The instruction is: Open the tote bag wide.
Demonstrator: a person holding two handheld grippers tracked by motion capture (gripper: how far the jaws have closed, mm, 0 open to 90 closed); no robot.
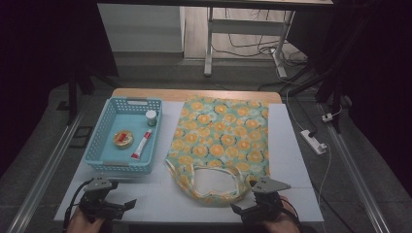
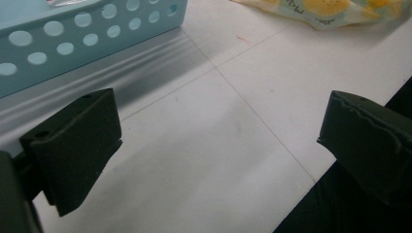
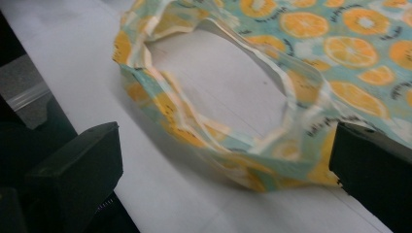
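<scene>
At six o'clock of the orange-print bag [image 1: 221, 136], the right gripper [image 1: 243, 210] sits jaws apart beside its handle [image 3: 204, 131]; at seven o'clock, the left gripper [image 1: 127, 206] rests agape near the blue basket [image 1: 97, 145].

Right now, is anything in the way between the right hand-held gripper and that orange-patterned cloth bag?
Nothing visible. The right hand-held gripper is open, and bare white table lies between its jaws and the handle loop of the orange-patterned cloth bag.

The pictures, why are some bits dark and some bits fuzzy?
High view: dim at the edges, the table lit. Left gripper view: the basket casts a soft shadow. Right gripper view: the bag is slightly blurry, its far part softest.
</scene>
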